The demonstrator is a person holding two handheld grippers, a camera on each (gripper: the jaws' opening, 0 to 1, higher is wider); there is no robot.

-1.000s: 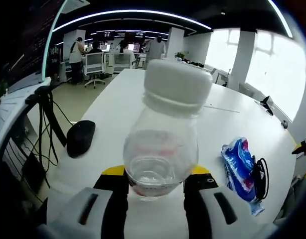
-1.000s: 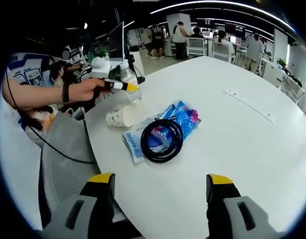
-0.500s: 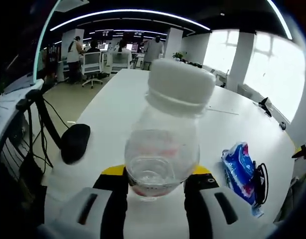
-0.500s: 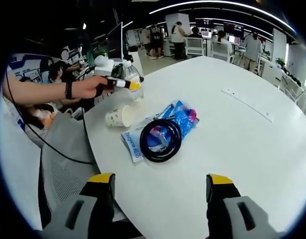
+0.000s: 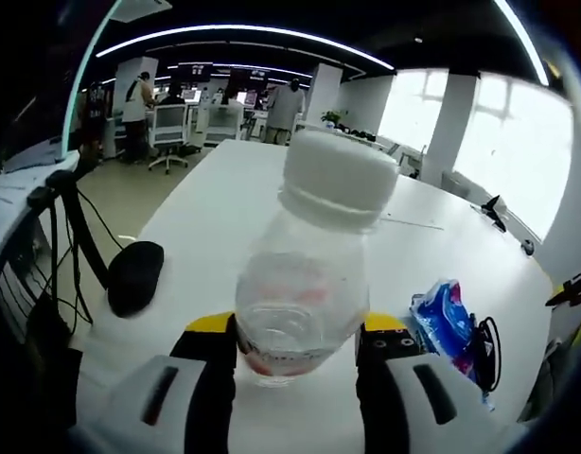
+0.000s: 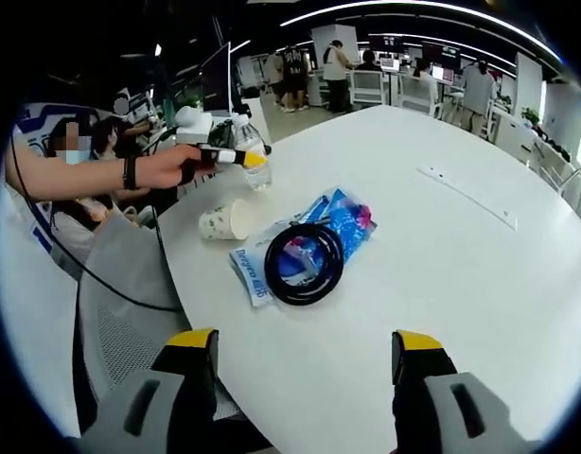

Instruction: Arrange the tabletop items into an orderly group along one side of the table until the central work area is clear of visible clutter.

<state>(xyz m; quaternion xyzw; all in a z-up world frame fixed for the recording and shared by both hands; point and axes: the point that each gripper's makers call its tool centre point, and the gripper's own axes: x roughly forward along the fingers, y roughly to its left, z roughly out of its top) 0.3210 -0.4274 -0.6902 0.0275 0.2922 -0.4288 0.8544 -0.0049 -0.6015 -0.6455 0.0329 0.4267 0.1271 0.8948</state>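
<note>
A clear plastic bottle (image 5: 305, 274) with a white cap sits tilted between the jaws of my left gripper (image 5: 295, 355), which is shut on it above the white table (image 5: 224, 189). In the right gripper view the same bottle (image 6: 250, 156) shows at the table's far left edge, held by the left gripper (image 6: 236, 159) in a person's hand. A paper cup (image 6: 224, 223) lies on its side next to a blue snack bag (image 6: 305, 241) with a black cable coil (image 6: 304, 263) on top. My right gripper (image 6: 305, 364) stands open over bare table, well short of the coil.
A black mouse (image 5: 134, 277) lies near the table's left edge in the left gripper view. The blue bag (image 5: 447, 322) and coil lie to the bottle's right. A thin strip (image 6: 466, 194) lies further across the table. Office chairs, desks and people stand beyond.
The left gripper with the bottle has shifted slightly, so the mouse and bag sit a little lower and nearer in its view. The right gripper has held still.
</note>
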